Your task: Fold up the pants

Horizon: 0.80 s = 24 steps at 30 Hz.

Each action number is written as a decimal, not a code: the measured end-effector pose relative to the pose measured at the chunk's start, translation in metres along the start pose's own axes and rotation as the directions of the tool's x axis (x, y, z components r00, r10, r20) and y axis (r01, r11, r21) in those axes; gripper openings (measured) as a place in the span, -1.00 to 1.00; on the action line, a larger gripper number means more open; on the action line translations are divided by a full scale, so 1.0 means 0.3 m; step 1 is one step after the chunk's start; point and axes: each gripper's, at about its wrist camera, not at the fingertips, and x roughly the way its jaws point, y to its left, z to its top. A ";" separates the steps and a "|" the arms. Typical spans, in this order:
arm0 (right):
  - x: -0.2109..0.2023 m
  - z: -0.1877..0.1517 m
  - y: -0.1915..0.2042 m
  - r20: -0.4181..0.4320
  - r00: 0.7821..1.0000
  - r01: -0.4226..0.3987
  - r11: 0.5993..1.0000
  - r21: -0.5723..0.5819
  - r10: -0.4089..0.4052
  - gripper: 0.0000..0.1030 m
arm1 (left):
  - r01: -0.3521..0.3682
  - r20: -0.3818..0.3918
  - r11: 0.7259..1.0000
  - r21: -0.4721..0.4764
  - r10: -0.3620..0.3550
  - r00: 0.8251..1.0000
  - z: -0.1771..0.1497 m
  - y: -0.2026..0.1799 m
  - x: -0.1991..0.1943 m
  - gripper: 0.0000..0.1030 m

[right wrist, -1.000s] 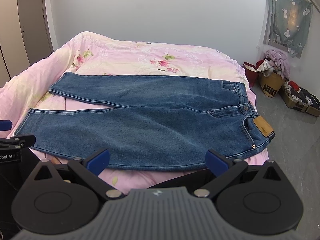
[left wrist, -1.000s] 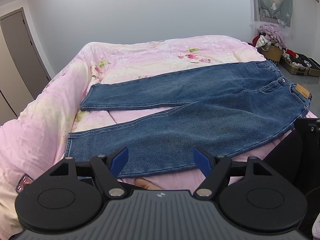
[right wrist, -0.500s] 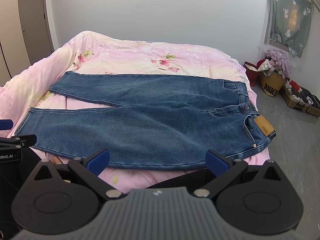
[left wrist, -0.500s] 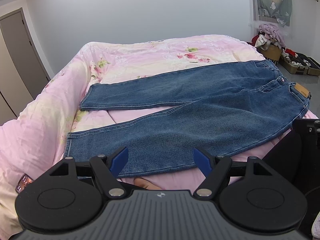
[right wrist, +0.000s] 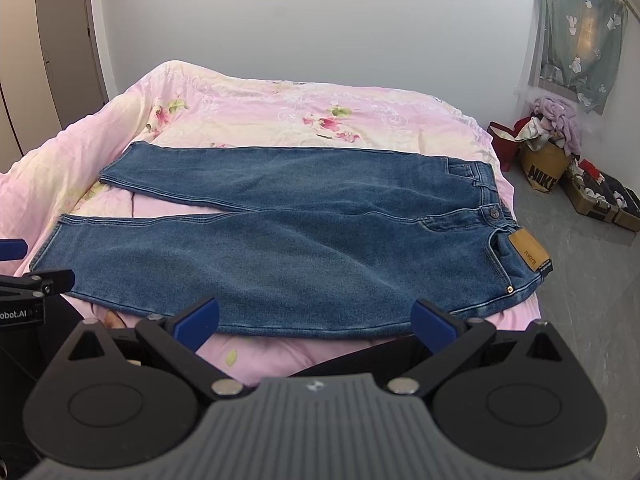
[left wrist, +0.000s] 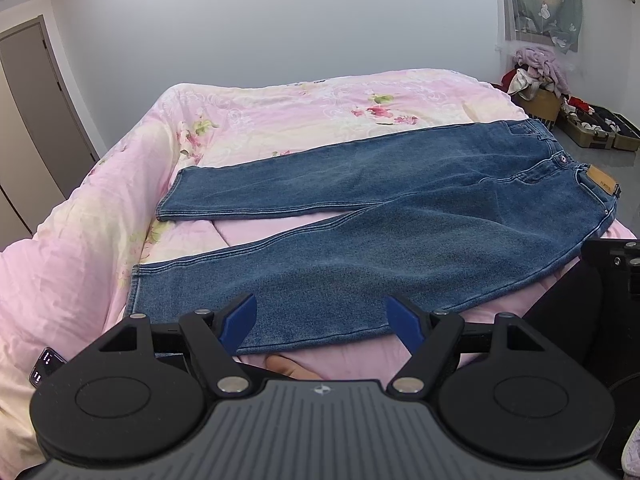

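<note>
Blue jeans (left wrist: pixel 360 236) lie flat on the pink flowered bed (left wrist: pixel 280 120), legs spread apart to the left, waistband with a tan patch (left wrist: pixel 601 179) at the right. They also show in the right wrist view (right wrist: pixel 288 240). My left gripper (left wrist: pixel 322 322) is open and empty, just above the near leg's front edge. My right gripper (right wrist: pixel 314 320) is open and empty, over the near edge of the jeans towards the hip. Each gripper shows at the edge of the other's view.
A phone (left wrist: pixel 46 364) lies on the bed at the lower left. Beyond the bed's right side the grey floor holds a cardboard box of clothes (right wrist: pixel 548 152) and open cases (right wrist: pixel 604 200). A door (right wrist: pixel 64 40) stands at the left.
Both views have shifted very slightly; the jeans lie as before and both grippers stay open.
</note>
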 end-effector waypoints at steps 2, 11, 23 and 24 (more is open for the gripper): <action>0.001 -0.002 -0.001 0.000 1.000 0.000 1.000 -0.001 0.000 0.91 | -0.001 0.000 1.000 0.000 0.001 1.000 0.000 0.000 0.000 0.70; 0.003 -0.006 0.002 -0.003 1.000 0.000 1.000 0.002 0.000 0.91 | 0.000 0.000 1.000 0.000 0.000 1.000 0.001 0.002 0.000 0.70; 0.022 -0.005 -0.009 -0.026 1.000 -0.003 1.000 0.010 0.003 0.91 | -0.001 -0.005 1.000 0.012 0.001 1.000 0.006 0.003 0.008 0.70; 0.028 -0.002 -0.010 -0.027 1.000 -0.005 1.000 0.007 0.006 0.91 | -0.001 -0.004 1.000 0.020 0.001 1.000 0.008 0.007 0.014 0.70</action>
